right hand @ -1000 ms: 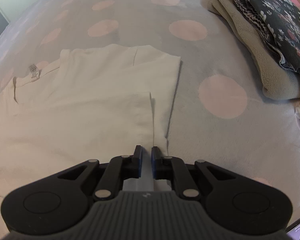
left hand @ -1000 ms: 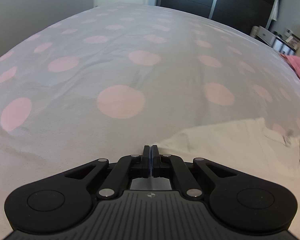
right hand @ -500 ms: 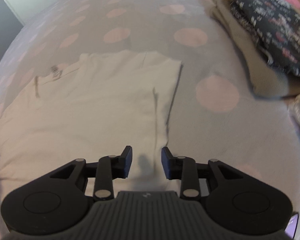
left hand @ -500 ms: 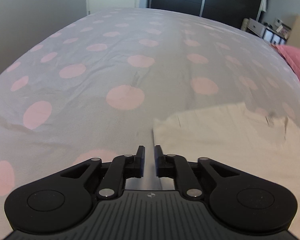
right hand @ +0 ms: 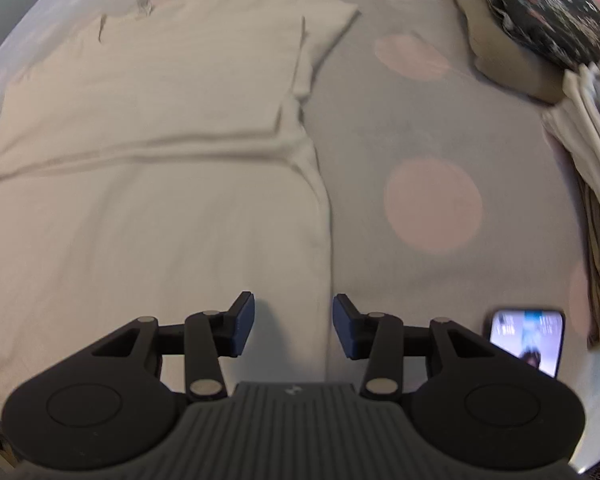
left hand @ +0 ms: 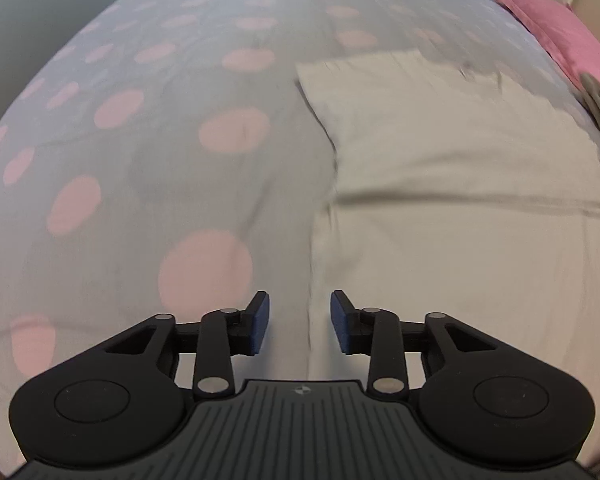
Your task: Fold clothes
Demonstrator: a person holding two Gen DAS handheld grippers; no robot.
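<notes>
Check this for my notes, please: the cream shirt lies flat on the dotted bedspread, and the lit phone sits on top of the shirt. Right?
Not quite. In the right wrist view the phone lies on the dotted bedspread, off the cream shirt, beyond its edge. The shirt does lie flat on the bedspread.

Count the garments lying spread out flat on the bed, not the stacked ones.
1: the cream shirt, flat on the dotted bedspread, left of the stacked clothes. More may lie outside both views.
</notes>
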